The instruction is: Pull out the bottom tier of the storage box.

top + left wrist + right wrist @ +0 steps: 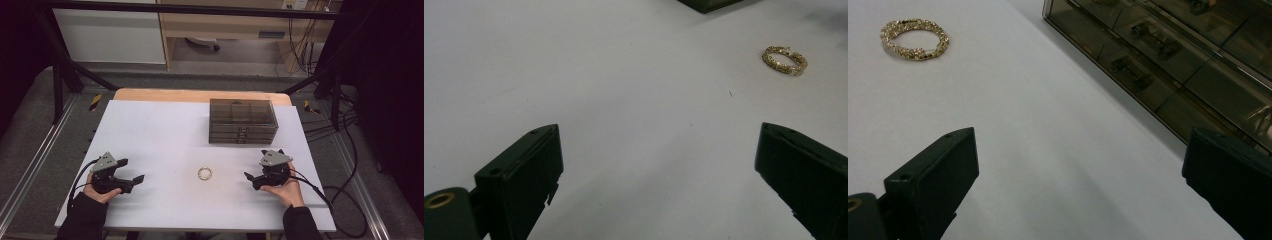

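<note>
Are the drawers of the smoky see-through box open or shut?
Shut. On the smoky transparent plastic drawer box, the drawer fronts sit flush, none pulled out, in the high view and the right gripper view. The gold beaded bracelet lies outside on the white table.

From behind the right tool (1080, 165), its two black jaws stand wide apart with nothing between them but the bare white worktop (1048, 140). A gold bracelet (914, 38) lies flat on the worktop, well beyond the left-hand jaw. A smoky see-through drawer box (1168, 55) stands beyond the other jaw, well apart from the bracelet, its front running at a slant. Small dark pieces show through its drawer fronts, too dim to make out.
</note>
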